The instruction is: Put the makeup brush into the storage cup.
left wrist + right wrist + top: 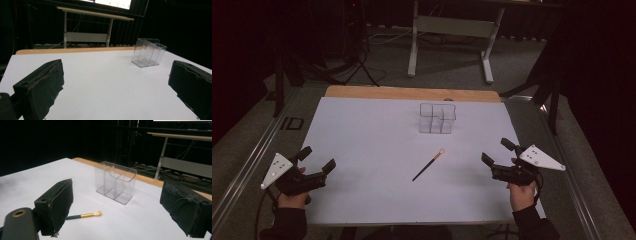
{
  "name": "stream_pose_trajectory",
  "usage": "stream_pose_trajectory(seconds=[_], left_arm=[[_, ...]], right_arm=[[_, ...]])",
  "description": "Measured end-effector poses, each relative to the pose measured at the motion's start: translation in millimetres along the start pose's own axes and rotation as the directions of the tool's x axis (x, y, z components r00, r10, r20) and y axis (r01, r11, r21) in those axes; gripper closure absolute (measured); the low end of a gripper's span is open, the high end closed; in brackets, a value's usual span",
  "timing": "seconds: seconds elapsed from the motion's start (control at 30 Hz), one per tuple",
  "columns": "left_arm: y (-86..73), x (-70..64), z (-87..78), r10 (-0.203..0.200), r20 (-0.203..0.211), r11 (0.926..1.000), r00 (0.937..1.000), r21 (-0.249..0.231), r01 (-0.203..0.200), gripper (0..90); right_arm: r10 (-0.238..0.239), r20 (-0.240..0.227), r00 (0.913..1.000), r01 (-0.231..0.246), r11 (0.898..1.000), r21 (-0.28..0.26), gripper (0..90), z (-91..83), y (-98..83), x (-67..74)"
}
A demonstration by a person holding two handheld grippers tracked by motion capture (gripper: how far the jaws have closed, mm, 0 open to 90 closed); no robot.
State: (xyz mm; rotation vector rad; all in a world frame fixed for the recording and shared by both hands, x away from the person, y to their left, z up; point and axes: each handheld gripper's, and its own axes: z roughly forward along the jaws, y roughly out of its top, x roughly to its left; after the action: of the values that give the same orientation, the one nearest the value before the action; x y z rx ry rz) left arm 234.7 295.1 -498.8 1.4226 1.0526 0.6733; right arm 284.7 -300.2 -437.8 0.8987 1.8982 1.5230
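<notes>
A small makeup brush (429, 164) with a dark handle, gold ferrule and pale tip lies near the middle of the white sheet; the right gripper view shows the brush (86, 215) low on the table. Behind it stands a clear plastic organizer (437, 118) with several compartments, empty, seen as the organizer (148, 52) in the left gripper view and the organizer (115, 182) in the right one. My left gripper (318, 158) rests open at the sheet's near left edge. My right gripper (497, 151) hovers open at the near right. Nothing is between either pair of jaws.
The white sheet (372, 150) covers a wooden table (412, 93). Metal rails run along both sides of it. A desk frame (452, 30) and a tripod stand on the dark floor beyond the far edge.
</notes>
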Motion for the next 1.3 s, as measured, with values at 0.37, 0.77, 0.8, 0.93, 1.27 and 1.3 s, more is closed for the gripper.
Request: stream_pose_trajectory(seconds=[0.37,0.77,0.8,0.93,1.27,1.3], left_arm=[[3.6,-3.1,-2.9,-0.004,0.024,1.0000,0.9997,0.000,0.004,0.2],[21.7,-21.9,-6.1,0.008,0.041,0.9962,0.9991,0.086,-0.011,0.0],[23.4,-23.1,-6.1,0.006,0.056,0.9957,0.9984,0.092,-0.011,0.0],[33.6,-31.7,-1.4,0.002,0.094,0.9925,0.9956,0.122,-0.013,0.0],[69.7,-65.1,18.6,0.032,0.211,0.9750,0.9769,0.208,-0.077,0.1],[71.8,-65.9,20.4,0.026,0.224,0.9737,0.9742,0.215,-0.076,0.1]], right_arm=[[-0.016,0.001,0.9999,0.016,1.000,-0.005,11.2,-0.3,0.4,2.5],[-0.016,-0.002,0.9999,0.016,1.000,-0.007,11.2,-0.4,1.1,5.3],[-0.016,-0.002,0.9999,0.016,1.000,-0.007,11.2,-0.4,1.1,5.3],[-0.012,0.002,0.9999,0.012,1.000,-0.008,11.2,-0.2,0.8,5.8],[-0.016,-0.001,0.9999,0.016,1.000,-0.001,11.9,2.6,0.6,9.0],[-0.019,-0.001,0.9998,0.019,1.000,-0.002,12.3,2.6,0.7,9.8]])
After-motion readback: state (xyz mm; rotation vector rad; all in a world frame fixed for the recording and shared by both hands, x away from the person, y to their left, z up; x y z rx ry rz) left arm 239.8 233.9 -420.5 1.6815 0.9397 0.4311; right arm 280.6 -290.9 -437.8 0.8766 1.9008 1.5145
